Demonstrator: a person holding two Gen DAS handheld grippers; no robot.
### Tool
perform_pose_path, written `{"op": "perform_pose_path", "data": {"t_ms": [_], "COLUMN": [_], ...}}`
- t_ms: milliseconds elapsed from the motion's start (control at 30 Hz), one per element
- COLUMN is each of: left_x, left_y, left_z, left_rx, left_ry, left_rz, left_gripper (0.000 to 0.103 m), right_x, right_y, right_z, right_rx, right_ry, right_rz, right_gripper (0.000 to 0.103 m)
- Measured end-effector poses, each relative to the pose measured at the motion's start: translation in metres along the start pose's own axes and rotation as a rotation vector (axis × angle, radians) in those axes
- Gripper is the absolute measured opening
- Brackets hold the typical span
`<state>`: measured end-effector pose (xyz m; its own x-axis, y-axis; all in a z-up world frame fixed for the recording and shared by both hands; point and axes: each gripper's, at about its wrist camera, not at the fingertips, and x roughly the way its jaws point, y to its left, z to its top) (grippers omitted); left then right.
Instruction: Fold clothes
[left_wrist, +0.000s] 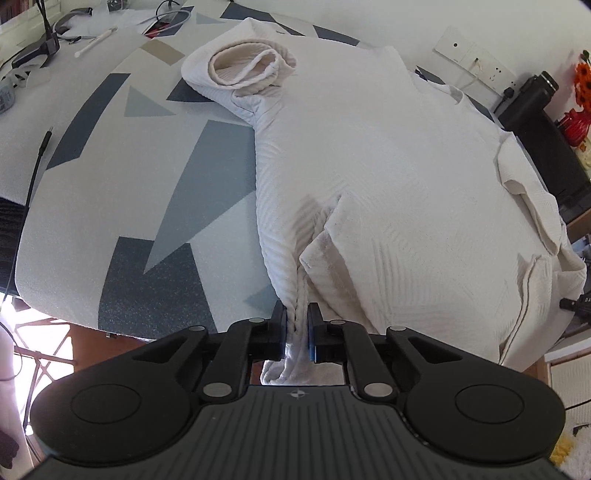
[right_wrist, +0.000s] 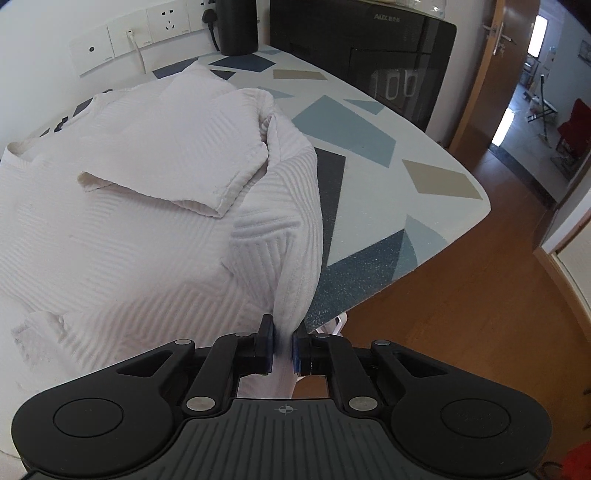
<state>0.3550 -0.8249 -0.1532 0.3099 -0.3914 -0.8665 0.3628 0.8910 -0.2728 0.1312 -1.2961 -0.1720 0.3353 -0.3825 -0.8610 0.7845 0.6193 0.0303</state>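
The white textured garment (left_wrist: 388, 177) is lying spread across the patterned counter (left_wrist: 155, 184), its near hem hanging over the front edge, where both grippers are taking hold. One sleeve (right_wrist: 177, 155) is lying folded in over the body on the right side, and the other sleeve (left_wrist: 243, 70) is sitting rolled at the far left with its cuff gaping open.

The main risk from here, as I judge it, is uneven travel: if one hand is lifting or carrying faster than the other, the hem will be skewing and the fold landing crooked. A thin pinch could also be slipping (the left bite looks like a bunched, rope-like twist of cloth rather than a flat layer), dropping that corner mid-fold. The loose folded sleeve may be sliding out as the cloth moves, and the cables (left_wrist: 33, 177) at the left edge of the counter are sitting close enough to be snagged.

The left hand-held gripper (left_wrist: 296, 317) is nearly closed, its pads pinching the gathered left hem corner. The right hand-held gripper (right_wrist: 283, 338) is likewise narrowed down, squeezing the right hem edge, which is draping between its pads.
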Motion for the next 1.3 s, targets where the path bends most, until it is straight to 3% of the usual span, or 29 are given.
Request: {"op": "perform_pose_path", "data": {"t_ms": [33, 67, 100, 133, 167, 200, 267, 333, 533, 600, 767, 900, 1167, 1300], "left_x": [-0.002, -0.004, -0.007, -0.009, -0.013, -0.018, -0.029, -0.046, -0.087, -0.092, -0.114, -0.13, -0.137, -0.11], "left_y": [-0.001, -0.002, -0.002, -0.003, -0.002, -0.001, 0.002, 0.005, -0.008, -0.014, -0.034, -0.046, -0.085, -0.109], "left_z": [-0.001, -0.001, 0.0, 0.0, 0.001, 0.002, 0.005, 0.012, 0.044, 0.058, 0.092, 0.117, 0.159, 0.177], "left_rx": [0.006, 0.018, 0.03, 0.041, 0.047, 0.041, 0.017, -0.02, -0.021, -0.016, 0.011, -0.001, 0.031, 0.08], "left_ry": [0.001, 0.001, 0.001, 0.0, -0.002, 0.001, 0.008, -0.006, -0.143, -0.181, -0.317, -0.394, -0.462, -0.463], "left_rz": [0.021, 0.046, 0.07, 0.093, 0.107, 0.113, 0.111, 0.06, -0.04, -0.057, -0.075, -0.082, 0.006, 0.117], "left_gripper": [0.02, 0.034, 0.055, 0.065, 0.072, 0.072, 0.072, 0.072, 0.079, 0.08, 0.08, 0.085, 0.097, 0.101], "right_x": [-0.002, -0.004, -0.009, -0.015, -0.023, -0.032, -0.051, -0.071, -0.14, -0.157, -0.19, -0.204, -0.203, -0.168], "right_y": [-0.001, -0.002, -0.005, -0.008, -0.011, -0.015, -0.022, -0.03, -0.042, -0.036, -0.012, 0.017, 0.101, 0.133], "right_z": [0.0, 0.0, 0.0, 0.0, 0.0, 0.0, 0.003, 0.011, 0.052, 0.069, 0.108, 0.14, 0.216, 0.244], "right_rx": [0.01, 0.022, 0.041, 0.058, 0.074, 0.09, 0.121, 0.175, 0.286, 0.257, 0.14, 0.08, -0.072, -0.11], "right_ry": [0.003, 0.006, 0.005, -0.002, -0.014, -0.024, -0.03, -0.034, -0.154, -0.191, -0.303, -0.376, -0.506, -0.456], "right_rz": [0.004, 0.008, 0.015, 0.026, 0.038, 0.047, 0.043, 0.049, 0.192, 0.218, 0.239, 0.253, 0.404, 0.478], "right_gripper": [0.014, 0.023, 0.036, 0.044, 0.061, 0.068, 0.071, 0.074, 0.081, 0.09, 0.091, 0.1, 0.102, 0.102]}}
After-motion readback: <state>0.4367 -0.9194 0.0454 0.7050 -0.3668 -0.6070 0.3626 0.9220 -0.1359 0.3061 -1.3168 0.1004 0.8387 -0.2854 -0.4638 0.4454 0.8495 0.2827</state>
